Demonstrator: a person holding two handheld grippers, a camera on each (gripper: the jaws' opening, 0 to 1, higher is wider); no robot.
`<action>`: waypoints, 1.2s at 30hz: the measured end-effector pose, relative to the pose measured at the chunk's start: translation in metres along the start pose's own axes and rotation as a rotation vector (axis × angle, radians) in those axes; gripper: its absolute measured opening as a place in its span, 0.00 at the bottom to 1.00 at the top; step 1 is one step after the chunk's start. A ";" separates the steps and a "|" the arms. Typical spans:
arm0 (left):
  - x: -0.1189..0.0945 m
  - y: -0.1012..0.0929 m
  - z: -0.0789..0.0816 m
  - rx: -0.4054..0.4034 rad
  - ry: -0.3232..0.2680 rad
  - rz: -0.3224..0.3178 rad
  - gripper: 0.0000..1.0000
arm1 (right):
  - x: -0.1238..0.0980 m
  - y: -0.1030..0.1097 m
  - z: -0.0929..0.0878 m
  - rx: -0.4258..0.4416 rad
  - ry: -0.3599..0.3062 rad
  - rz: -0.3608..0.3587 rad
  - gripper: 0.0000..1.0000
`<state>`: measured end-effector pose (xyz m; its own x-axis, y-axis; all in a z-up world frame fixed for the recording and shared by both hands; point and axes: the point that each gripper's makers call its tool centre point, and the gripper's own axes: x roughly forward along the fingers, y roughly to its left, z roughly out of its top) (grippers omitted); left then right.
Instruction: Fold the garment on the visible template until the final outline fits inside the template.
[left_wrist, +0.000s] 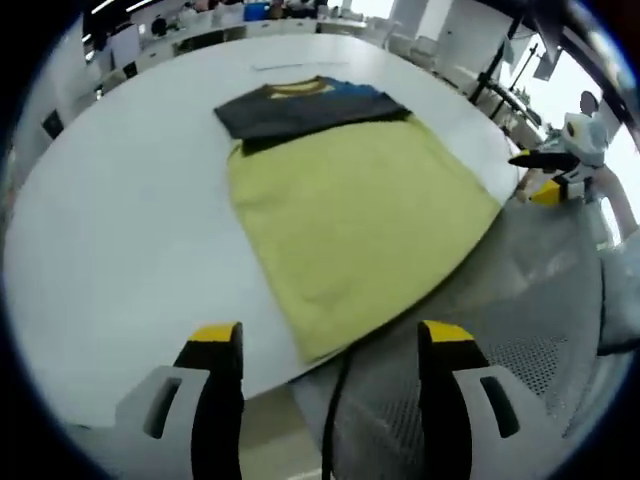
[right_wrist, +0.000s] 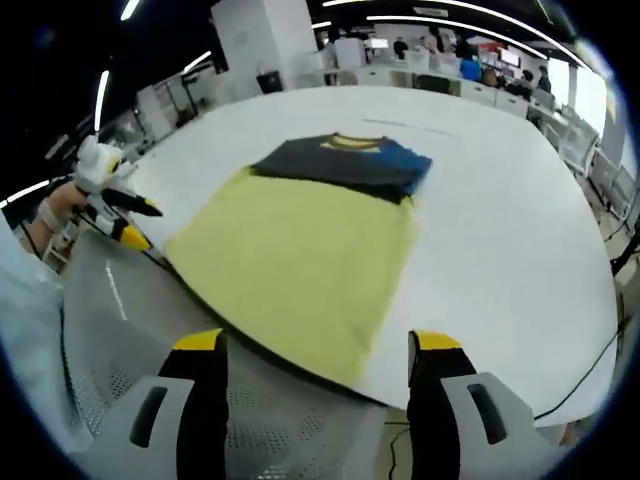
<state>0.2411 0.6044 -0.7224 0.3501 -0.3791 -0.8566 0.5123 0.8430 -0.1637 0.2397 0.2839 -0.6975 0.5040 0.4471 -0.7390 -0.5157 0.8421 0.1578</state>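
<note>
Yellow T-shirt (left_wrist: 350, 220) lies flat on the white bench (left_wrist: 130, 230), its dark navy collar end (left_wrist: 310, 105) at the far side and its hem reaching the near bench edge. The sides look already turned in, giving a long narrow panel; the dark band looks like the shoulder part folded or a different-coloured yoke, hard to say which.

Left gripper (left_wrist: 330, 345): fingers spread wide, empty, hanging above the near hem corner over the bench edge. Right gripper (right_wrist: 315, 350): fingers likewise wide and empty, above the near hem on its side. In the right gripper view the left gripper (right_wrist: 115, 215) appears off to the side, over a grey mesh chair (right_wrist: 150, 330), apart from the cloth.

Step in hand, as I judge it: take the hem and fold it up toward the collar. To do it well:
- pinch both hem corners at the same depth, catching all layers
- lift level, carry straight along the shirt's length so the side edges stay stacked
- lay the hem just short of the collar, then smooth.

Hard to make out: no template outline can be picked out on the bench. Sleeves are tucked out of sight. Fisheye bends the bench edge, so true squareness of the panel is uncertain.
</note>
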 end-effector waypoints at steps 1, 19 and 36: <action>0.001 0.000 -0.001 -0.008 0.001 -0.006 0.64 | 0.001 0.000 -0.002 0.004 0.007 0.001 0.70; 0.016 0.003 -0.016 -0.083 0.060 -0.035 0.43 | 0.016 -0.002 -0.028 0.032 0.176 -0.001 0.51; 0.024 0.009 -0.025 -0.117 0.099 -0.029 0.28 | 0.026 -0.013 -0.042 0.067 0.266 0.015 0.38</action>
<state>0.2343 0.6127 -0.7569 0.2544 -0.3695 -0.8937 0.4245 0.8730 -0.2401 0.2298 0.2718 -0.7462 0.2921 0.3720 -0.8811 -0.4706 0.8579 0.2062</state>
